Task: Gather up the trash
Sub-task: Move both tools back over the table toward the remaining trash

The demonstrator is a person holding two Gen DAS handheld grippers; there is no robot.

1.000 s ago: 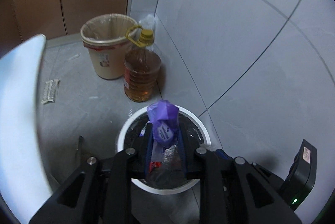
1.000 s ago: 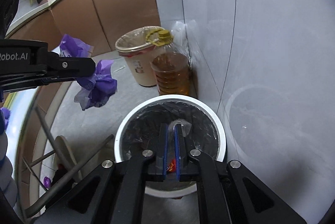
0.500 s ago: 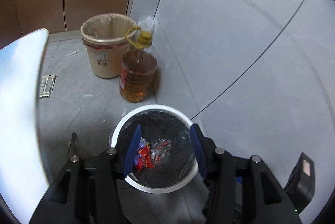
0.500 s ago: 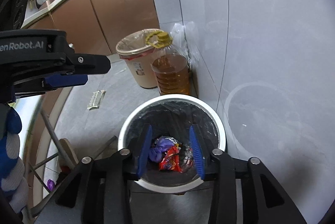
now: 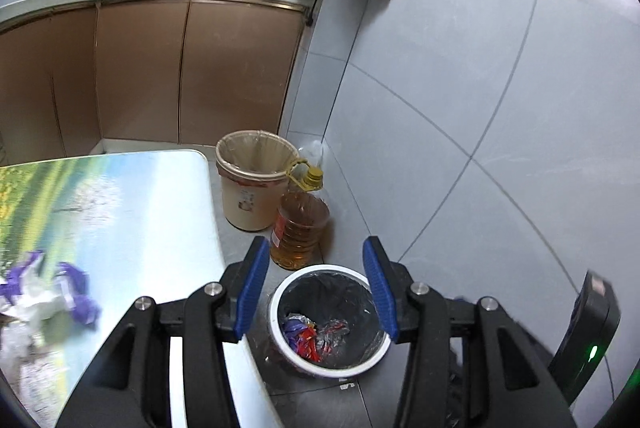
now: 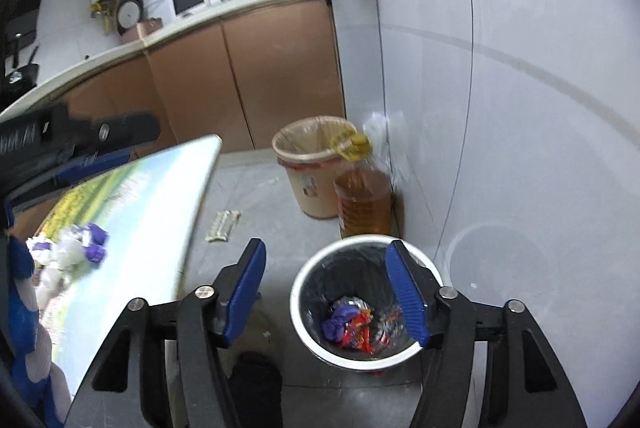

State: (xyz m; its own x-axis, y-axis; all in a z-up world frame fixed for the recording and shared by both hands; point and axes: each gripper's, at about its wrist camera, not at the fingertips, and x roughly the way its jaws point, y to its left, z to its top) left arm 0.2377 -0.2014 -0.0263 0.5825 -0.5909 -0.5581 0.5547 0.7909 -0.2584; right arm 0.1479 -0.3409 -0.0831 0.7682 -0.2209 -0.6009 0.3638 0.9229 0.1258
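A white trash bin with a black liner [image 5: 280, 292] [image 6: 298, 292] stands on the floor by the tiled wall. Purple, red and silver wrappers [image 5: 308, 334] [image 6: 354, 322] lie in it. My left gripper [image 5: 316, 294] is open and empty, high above the bin. My right gripper [image 6: 332, 296] is open and empty, also above the bin. More purple and white wrappers [image 5: 48, 294] [image 6: 70, 246] lie on the table with the landscape-print top [image 5: 132, 212] [image 6: 140, 208]. The left gripper also shows in the right wrist view [image 6: 72, 140].
A beige lined bin [image 5: 250, 180] [image 6: 314, 164] and a jug of amber oil [image 5: 300, 228] [image 6: 362, 196] stand beyond the white bin. A flat wrapper [image 6: 222, 224] lies on the floor. Brown cabinets [image 5: 160, 68] line the back.
The left gripper opened and dropped the purple wrapper into the white bin. The right gripper opened too. Both grippers rose and tilted up, so the table and counter came into view.
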